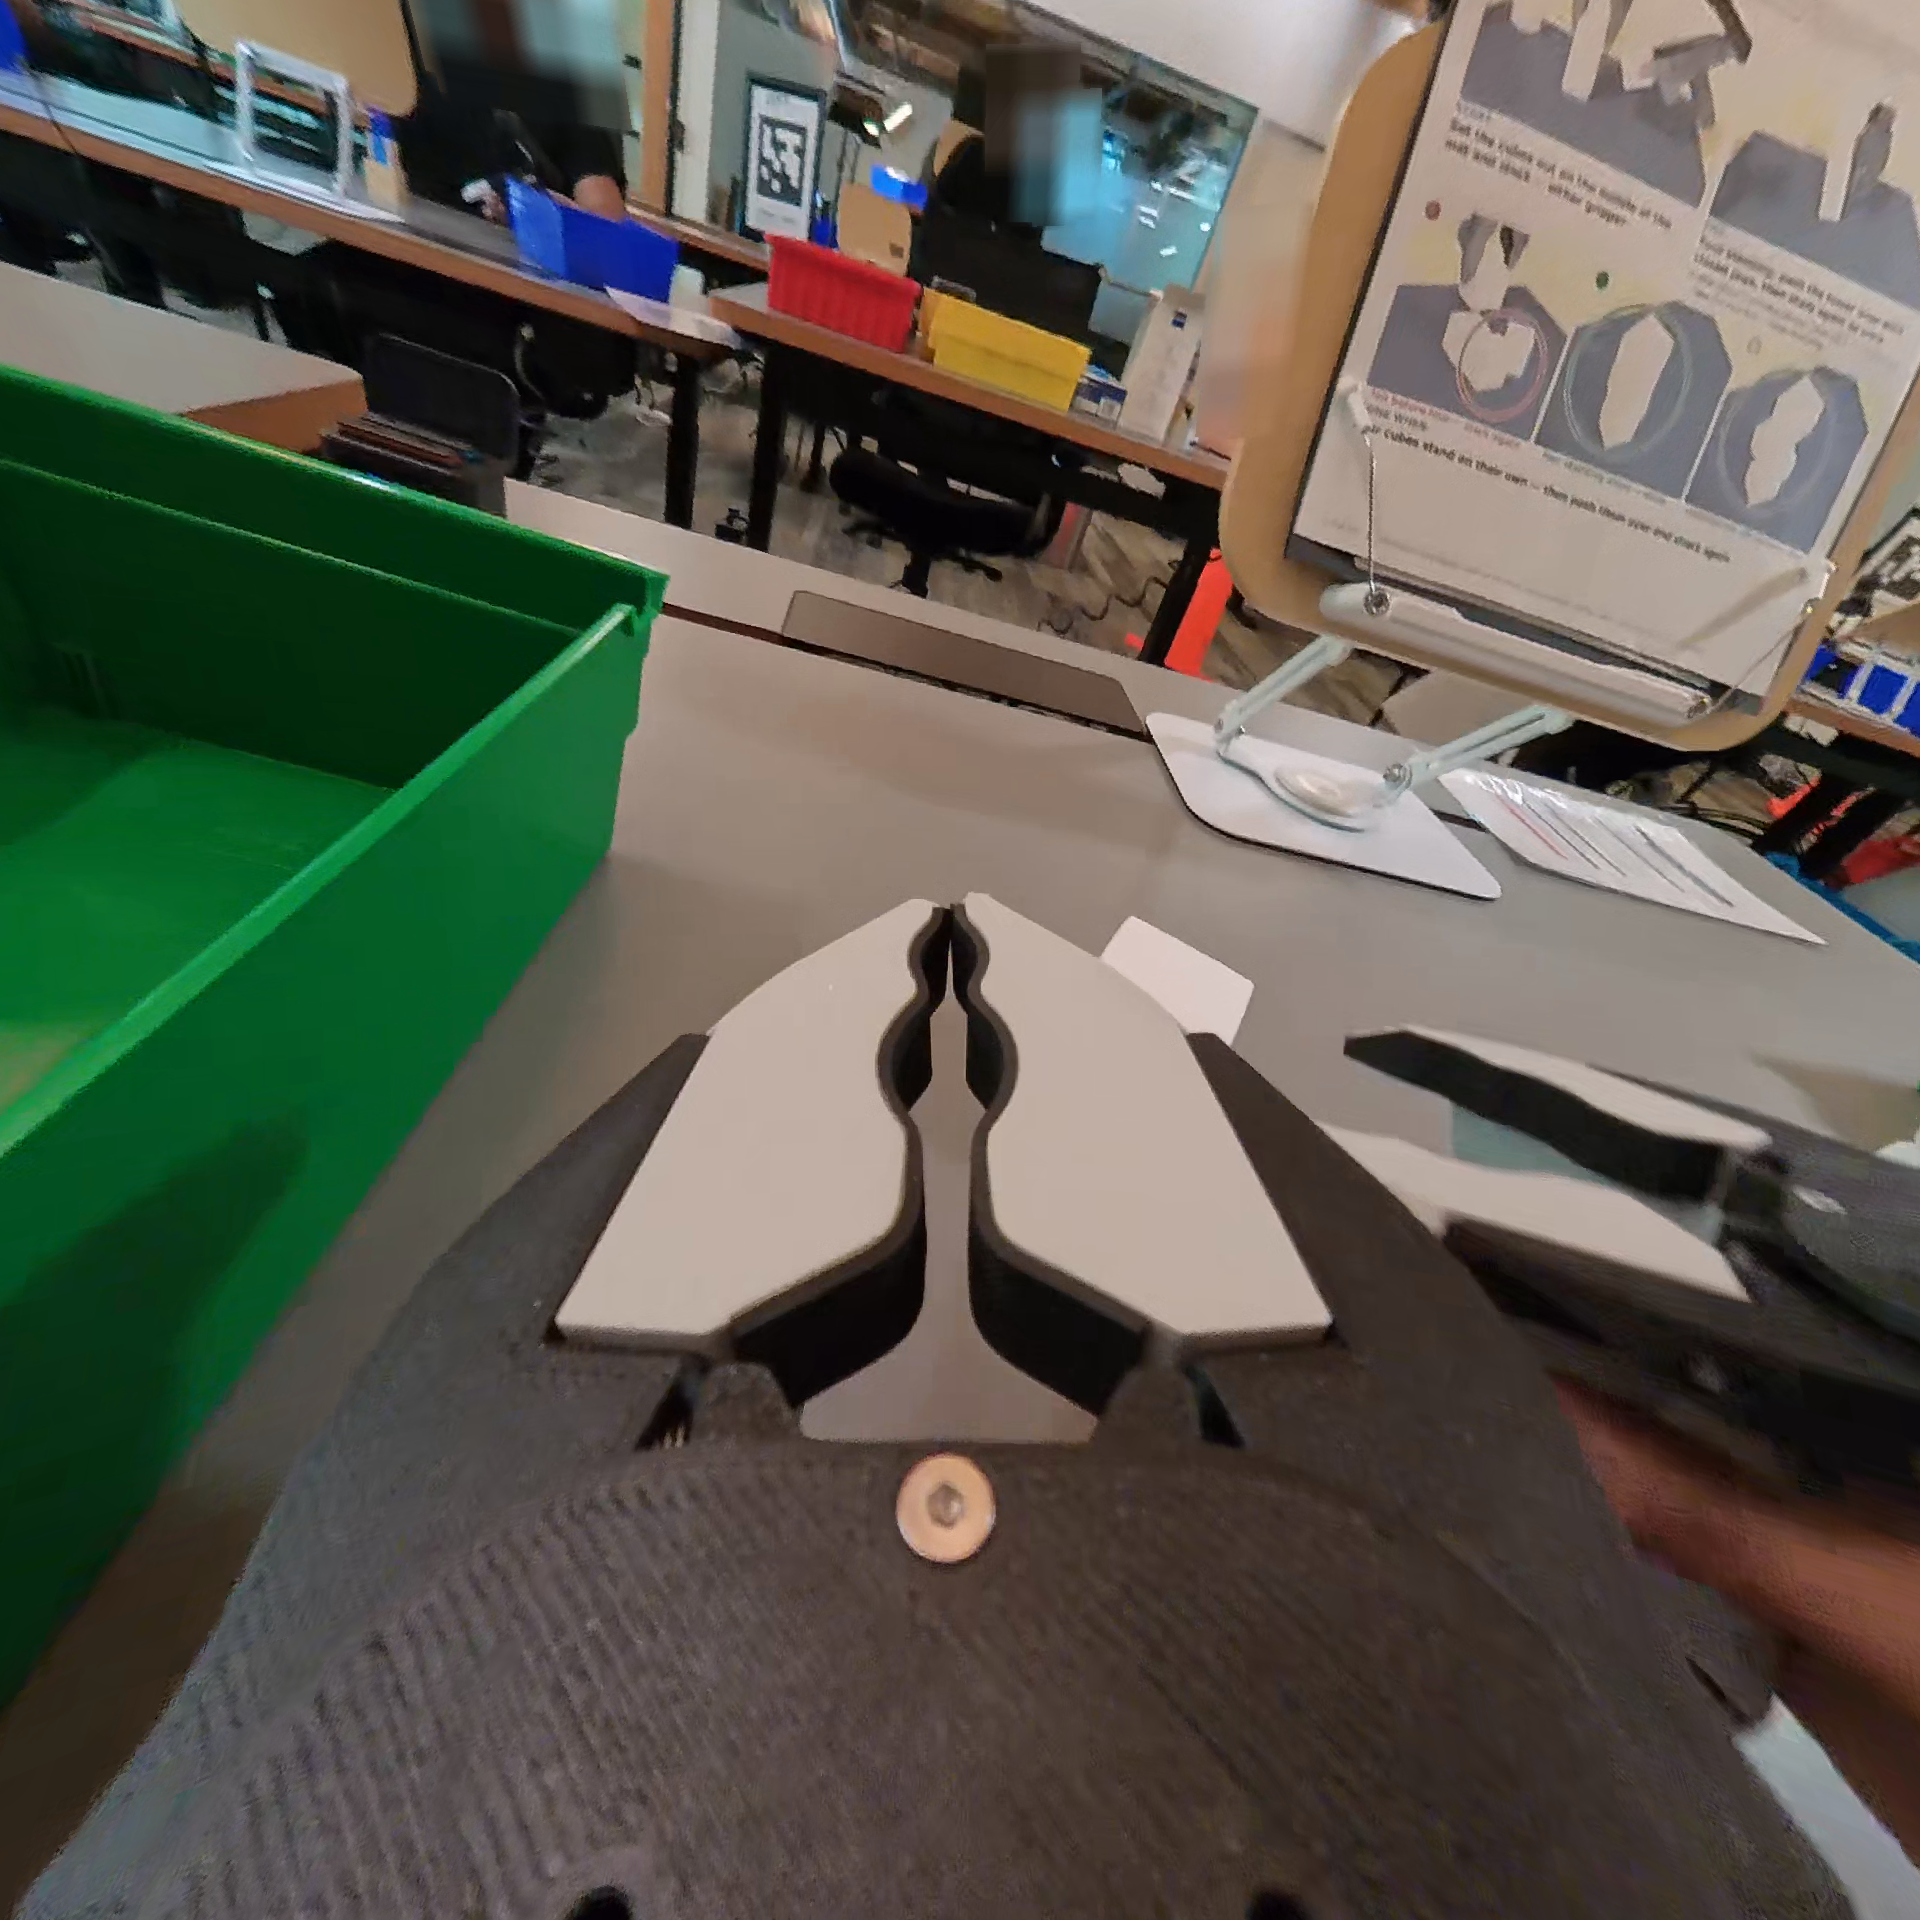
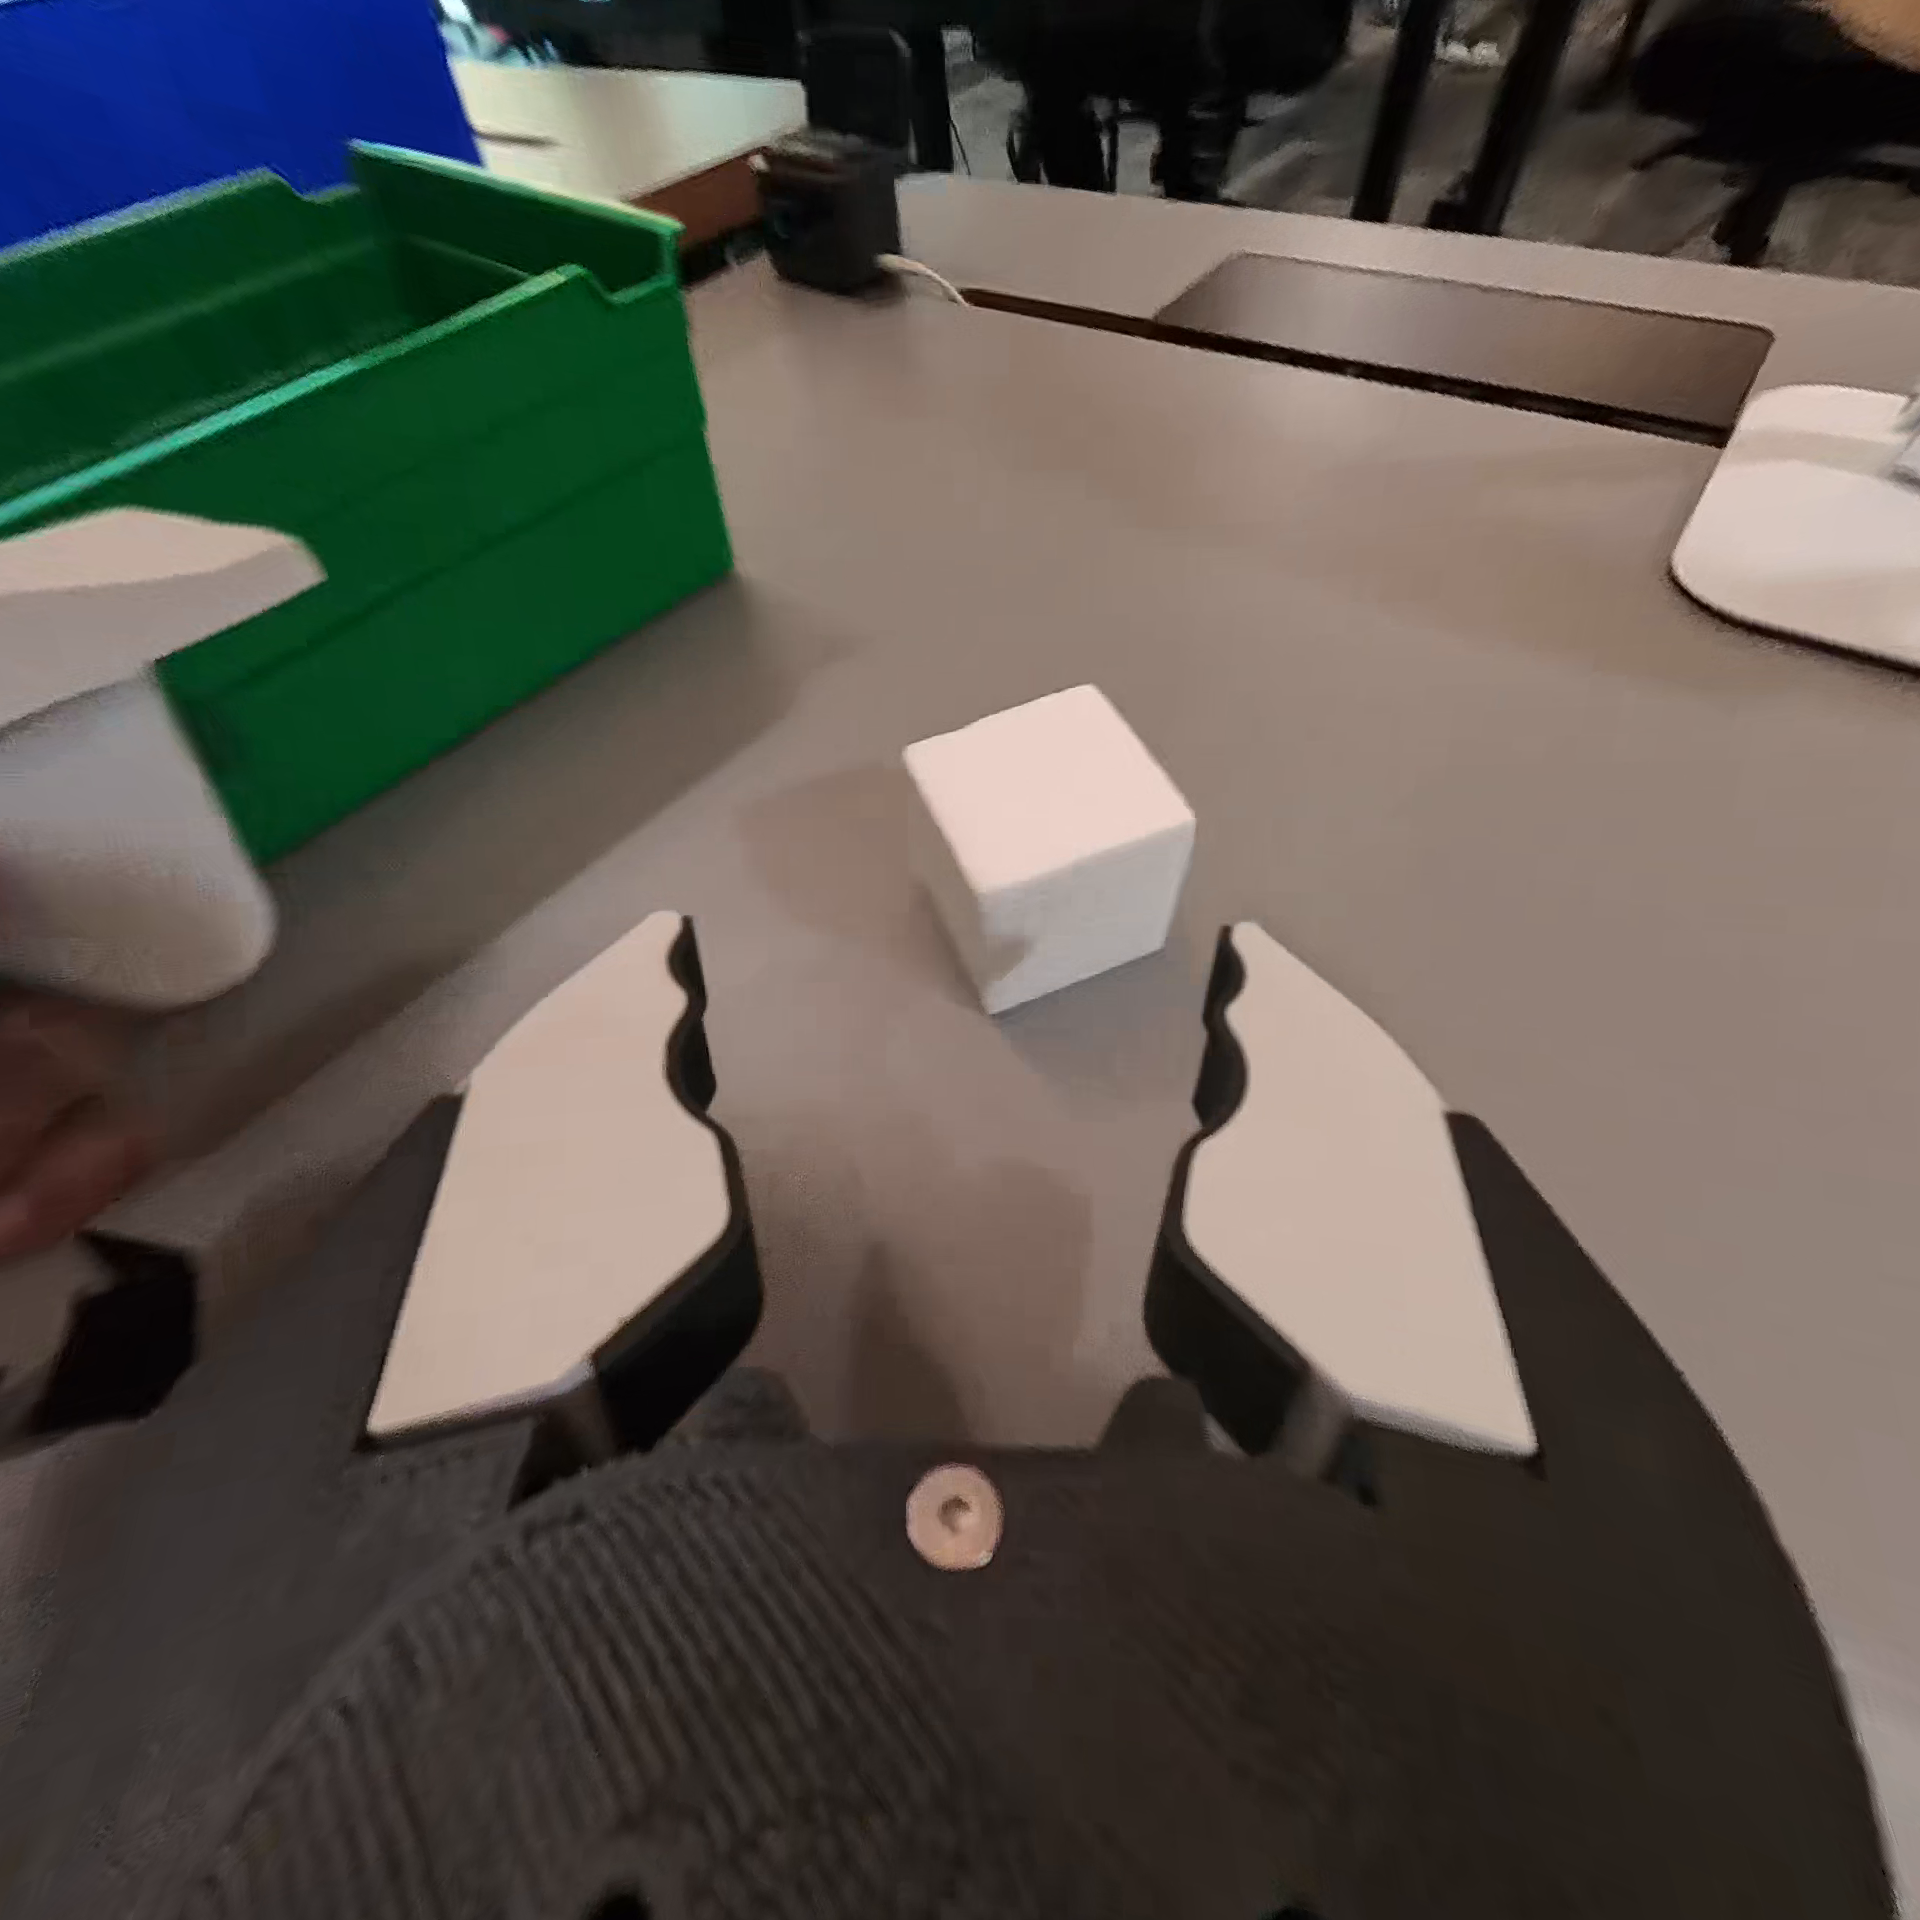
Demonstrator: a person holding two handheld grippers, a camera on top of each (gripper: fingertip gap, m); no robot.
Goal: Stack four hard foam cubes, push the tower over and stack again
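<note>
A white cube (image 2: 1049, 842) stands on the grey table (image 2: 1299, 665), just ahead of my right gripper (image 2: 956, 951), which is open and empty with the cube slightly beyond its fingertips. My left gripper (image 1: 951, 914) is shut with nothing between its fingers, held above the table beside a green bin (image 1: 312, 790). The cube's corner (image 1: 1179, 977) peeks out behind the left gripper's right finger. The right gripper (image 1: 1558, 1174) shows at the right edge of the left wrist view. The left gripper (image 2: 135, 748) shows blurred at the left of the right wrist view.
The green bin (image 2: 416, 499) stands at the left, and its visible part looks empty. A white stand base (image 1: 1320, 810) holds a tilted board with an instruction sheet (image 1: 1600, 312). A paper sheet (image 1: 1631, 852) lies at the right. Further tables with coloured bins and seated people are behind.
</note>
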